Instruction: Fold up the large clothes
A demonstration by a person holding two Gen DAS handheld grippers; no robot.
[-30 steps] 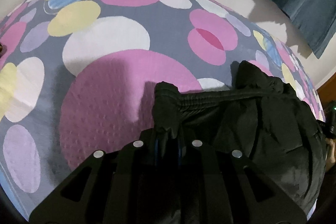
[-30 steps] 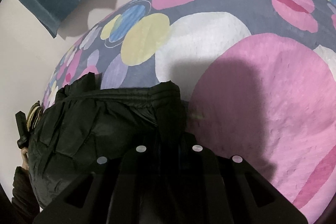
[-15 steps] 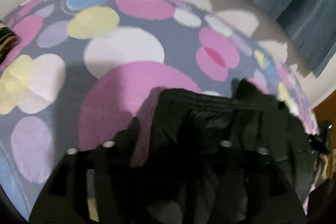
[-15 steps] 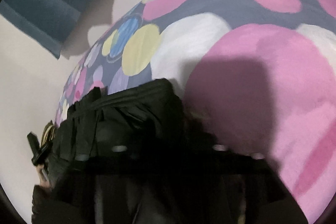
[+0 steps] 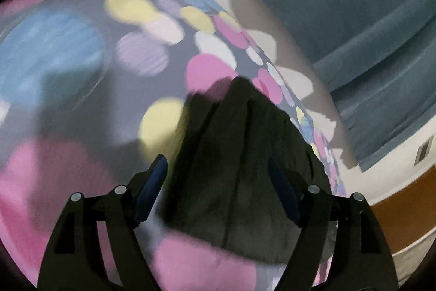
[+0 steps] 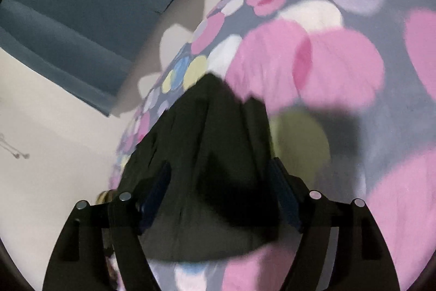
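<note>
Black garment (image 5: 239,168) between splayed left gripper (image 5: 218,176) fingers

Domestic bedroom: bed with polka-dot bedspread (image 5: 81,105) fills centre frame, blue curtain (image 5: 368,45) upper right, plain wall (image 6: 41,141).

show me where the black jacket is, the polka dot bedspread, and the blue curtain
black jacket (image 5: 245,168): left wrist view, middle of the dark folded fabric between the open tool fingers.
polka dot bedspread (image 6: 340,67): right wrist view, on a large pink dot.
blue curtain (image 5: 368,45): left wrist view, mid-panel at upper right.
</note>
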